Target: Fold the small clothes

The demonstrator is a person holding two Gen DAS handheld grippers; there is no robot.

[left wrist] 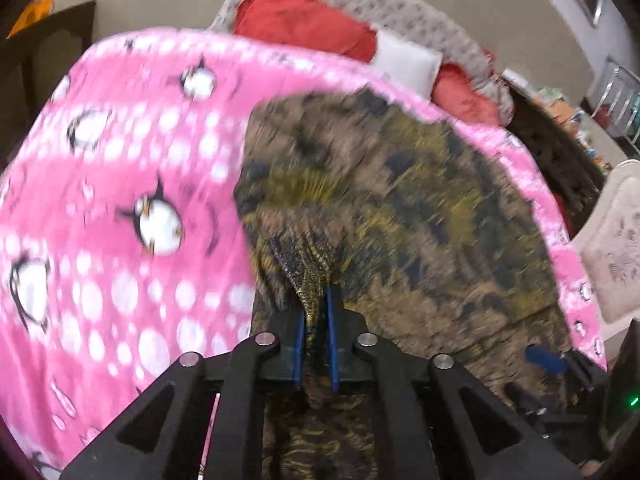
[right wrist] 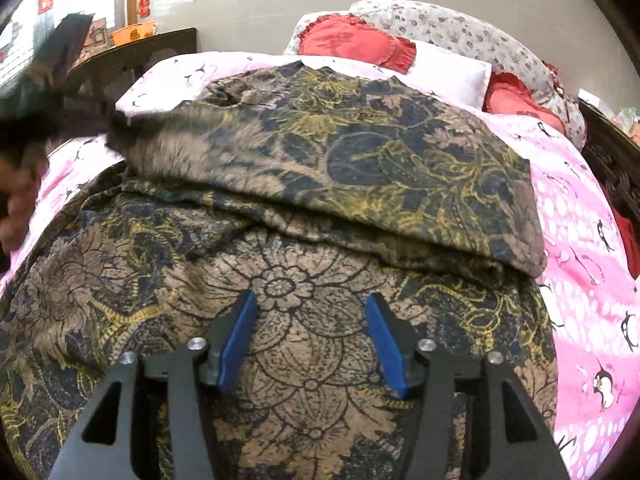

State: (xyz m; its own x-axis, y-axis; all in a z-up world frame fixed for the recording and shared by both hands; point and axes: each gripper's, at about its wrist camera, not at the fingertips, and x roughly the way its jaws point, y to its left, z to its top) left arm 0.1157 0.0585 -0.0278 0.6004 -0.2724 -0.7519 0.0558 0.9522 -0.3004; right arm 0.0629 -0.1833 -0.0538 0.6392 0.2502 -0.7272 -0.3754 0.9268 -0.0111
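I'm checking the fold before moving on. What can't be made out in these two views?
- Left wrist view: motion blur smears the patterned garment; its edges are unreadable.
- Left gripper: how much cloth it pinches is hidden.
- Right wrist view: the garment's near end is cut off behind the right gripper.

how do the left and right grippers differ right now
The left gripper is shut on a pinched ridge of the patterned garment; the right gripper is open and holds nothing. The left view is blurred, the right view sharp. Both have blue pads and black frames, over the same garment.
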